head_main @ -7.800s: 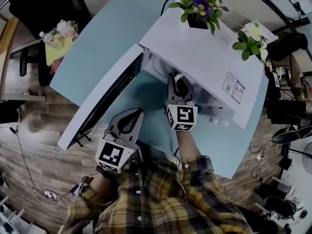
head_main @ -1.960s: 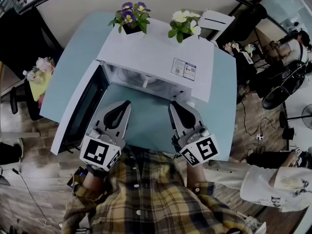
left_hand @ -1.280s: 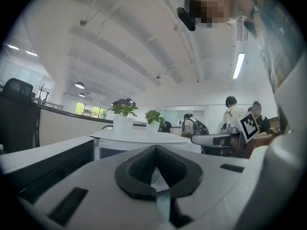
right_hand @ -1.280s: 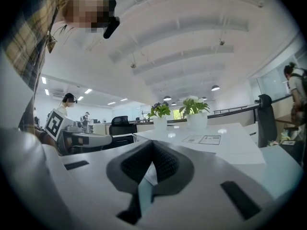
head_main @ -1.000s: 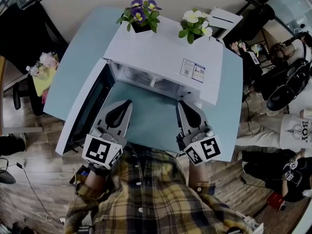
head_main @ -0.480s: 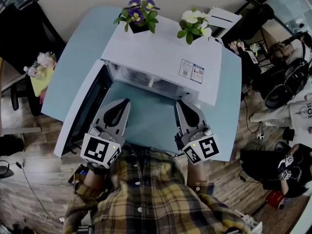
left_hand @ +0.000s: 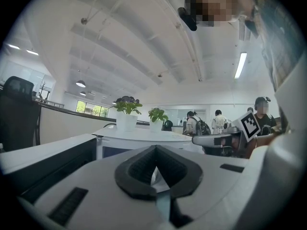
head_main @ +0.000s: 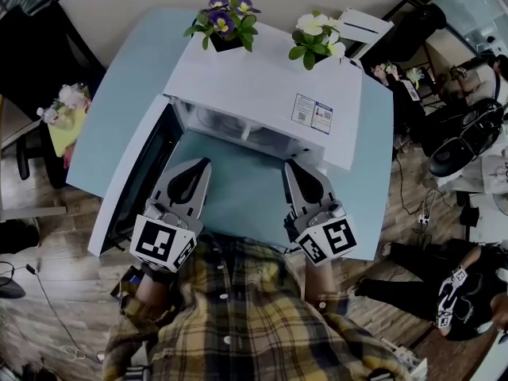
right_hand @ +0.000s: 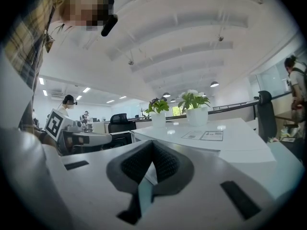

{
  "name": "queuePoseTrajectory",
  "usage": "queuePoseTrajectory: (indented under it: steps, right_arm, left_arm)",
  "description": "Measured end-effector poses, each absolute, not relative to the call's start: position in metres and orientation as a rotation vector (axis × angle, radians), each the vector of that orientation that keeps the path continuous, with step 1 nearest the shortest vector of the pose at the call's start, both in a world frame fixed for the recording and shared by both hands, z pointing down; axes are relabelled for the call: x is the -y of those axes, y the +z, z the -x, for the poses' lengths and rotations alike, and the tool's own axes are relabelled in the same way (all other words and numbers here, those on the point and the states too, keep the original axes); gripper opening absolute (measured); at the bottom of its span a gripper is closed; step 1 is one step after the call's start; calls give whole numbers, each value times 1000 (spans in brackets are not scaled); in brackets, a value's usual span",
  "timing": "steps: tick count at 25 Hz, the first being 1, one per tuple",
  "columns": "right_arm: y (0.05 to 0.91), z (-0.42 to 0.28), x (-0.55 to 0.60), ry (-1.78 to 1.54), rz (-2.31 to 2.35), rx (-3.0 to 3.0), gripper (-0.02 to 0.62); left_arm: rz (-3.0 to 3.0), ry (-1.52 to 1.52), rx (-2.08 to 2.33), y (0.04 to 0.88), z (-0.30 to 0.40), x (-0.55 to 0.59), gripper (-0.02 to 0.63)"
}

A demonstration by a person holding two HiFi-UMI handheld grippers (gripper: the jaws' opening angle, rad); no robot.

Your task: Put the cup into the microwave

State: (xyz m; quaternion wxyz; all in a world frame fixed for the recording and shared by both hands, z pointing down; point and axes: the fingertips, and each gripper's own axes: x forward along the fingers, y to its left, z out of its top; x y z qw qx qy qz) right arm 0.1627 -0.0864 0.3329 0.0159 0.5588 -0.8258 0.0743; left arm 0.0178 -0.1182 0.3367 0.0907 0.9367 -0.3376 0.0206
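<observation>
The white microwave (head_main: 262, 86) stands on the light blue table (head_main: 119, 109) with its door (head_main: 131, 185) swung open to the left. A small pale shape (head_main: 243, 132) shows inside the cavity; I cannot tell whether it is the cup. My left gripper (head_main: 198, 165) and right gripper (head_main: 294, 167) hover side by side in front of the opening, both shut with nothing between the jaws. The left gripper view shows its jaws (left_hand: 154, 152) closed and the right gripper (left_hand: 216, 139) beside it. In the right gripper view the jaws (right_hand: 152, 148) are closed too.
Two potted plants, purple (head_main: 222, 24) and white (head_main: 313, 38), stand on the microwave's top. A chair with a yellow bundle (head_main: 67, 117) is at the left. An office chair (head_main: 460, 141) and a person in black (head_main: 468, 308) are at the right on the wooden floor.
Several seconds ago my right gripper reached into the microwave cavity; it has come back out beside the left one. Over the last second neither gripper has moved.
</observation>
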Motion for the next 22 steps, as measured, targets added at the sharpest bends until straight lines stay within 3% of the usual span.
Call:
queuePoseTrajectory:
  steps: [22]
  right_arm:
    - [337,-161,83,241,-1751,2547,2]
  left_arm:
    - [-2783,61,995,338,-16,118,-8]
